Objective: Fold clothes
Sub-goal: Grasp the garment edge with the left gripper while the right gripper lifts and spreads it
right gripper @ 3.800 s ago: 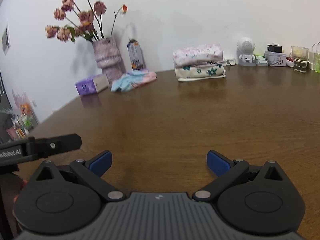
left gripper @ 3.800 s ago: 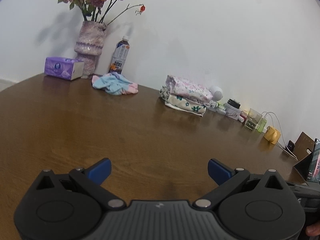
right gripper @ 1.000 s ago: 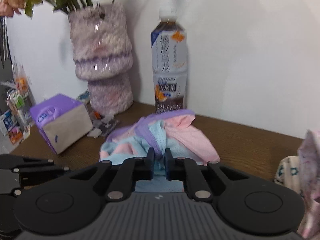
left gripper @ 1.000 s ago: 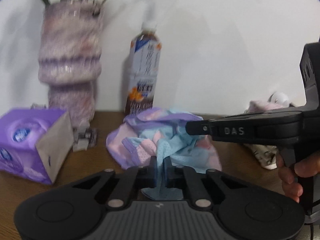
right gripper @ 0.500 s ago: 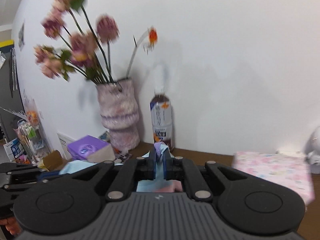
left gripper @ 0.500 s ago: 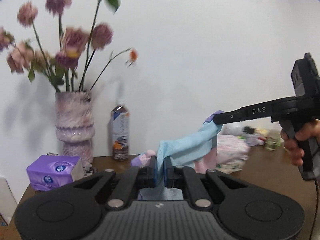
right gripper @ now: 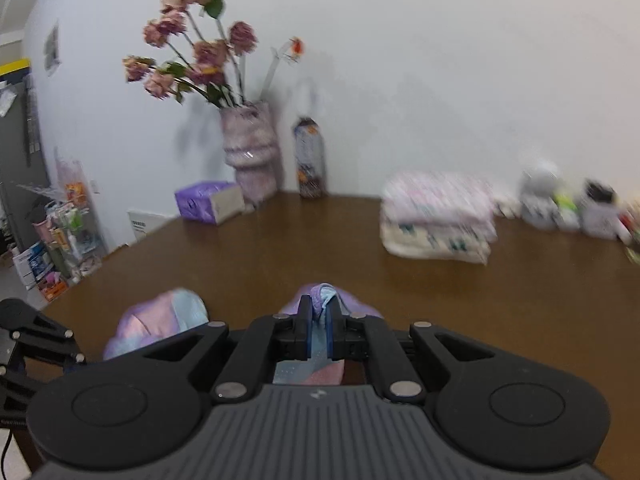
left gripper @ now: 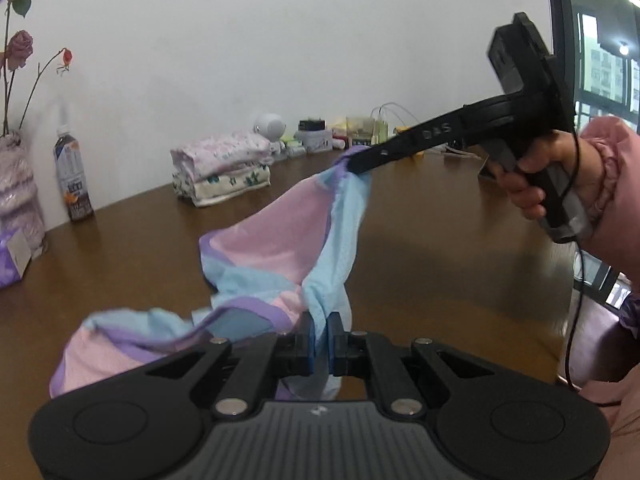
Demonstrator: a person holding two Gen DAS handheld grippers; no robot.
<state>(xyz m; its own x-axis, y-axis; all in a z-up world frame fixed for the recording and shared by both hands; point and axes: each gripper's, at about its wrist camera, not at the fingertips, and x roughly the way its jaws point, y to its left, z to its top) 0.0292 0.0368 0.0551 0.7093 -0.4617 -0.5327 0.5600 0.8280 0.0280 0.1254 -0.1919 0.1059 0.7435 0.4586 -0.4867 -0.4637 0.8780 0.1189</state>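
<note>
The left gripper is closed, its jaws pinching cloth between the blue pads. The right gripper is closed too, gripping cloth at its tip, farther away and to the right. The right hand, in a pink sleeve, holds its handle.

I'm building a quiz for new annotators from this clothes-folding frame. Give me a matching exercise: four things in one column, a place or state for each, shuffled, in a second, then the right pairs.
Things:
1. pastel garment
2. folded clothes
3. drink bottle
4. tissue box

Places or states:
A. standing upright by the wall
B. stretched between the left gripper and right gripper
C. purple, beside the vase
D. stacked on the table

Pairs: 1-B, 2-D, 3-A, 4-C
</note>
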